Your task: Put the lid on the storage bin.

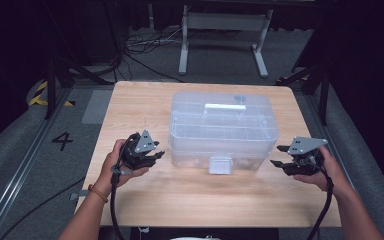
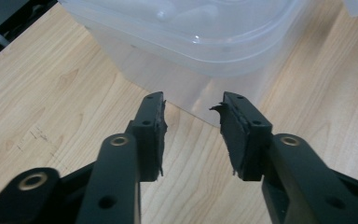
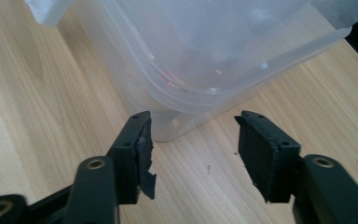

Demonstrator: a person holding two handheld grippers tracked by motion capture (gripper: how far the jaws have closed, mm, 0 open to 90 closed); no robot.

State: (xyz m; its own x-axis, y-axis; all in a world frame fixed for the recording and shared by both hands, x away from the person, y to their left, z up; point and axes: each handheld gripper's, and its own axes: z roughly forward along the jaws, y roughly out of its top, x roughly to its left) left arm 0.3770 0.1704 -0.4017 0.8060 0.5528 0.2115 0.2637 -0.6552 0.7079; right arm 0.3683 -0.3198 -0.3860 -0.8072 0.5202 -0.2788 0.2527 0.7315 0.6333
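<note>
Both tongs stand with their jaws apart and nothing between them: my left gripper [image 1: 152, 152] sits just off the near left corner of the clear, rounded-cornered plastic storage box [image 1: 223, 131], and my right gripper [image 1: 280, 156] sits just off its near right corner, each apart from the plastic. That box rests near the middle of the pale wooden table [image 1: 140, 102], with its lid on and a small white latch tab [image 1: 219, 164] hanging down at the middle of the front edge, toward me. In the left gripper view the left gripper [image 2: 193, 114] points at the lower wall of the box [image 2: 186, 51] with bare wood showing between the pads; in the right gripper view the right gripper [image 3: 193, 128] faces a corner of the box [image 3: 200, 60] the same way. By my reckoning the work is at its start: I am flanking the box, but I have no grip on it, the lid looks seated, and the latch looks untouched. Through the cloudy plastic I think I see dividers and some pale shapes inside, though I cannot tell what they are. Left to do, as I judge it, is everything that matters: close on the sides or work the front latch, then lift or open.
</note>
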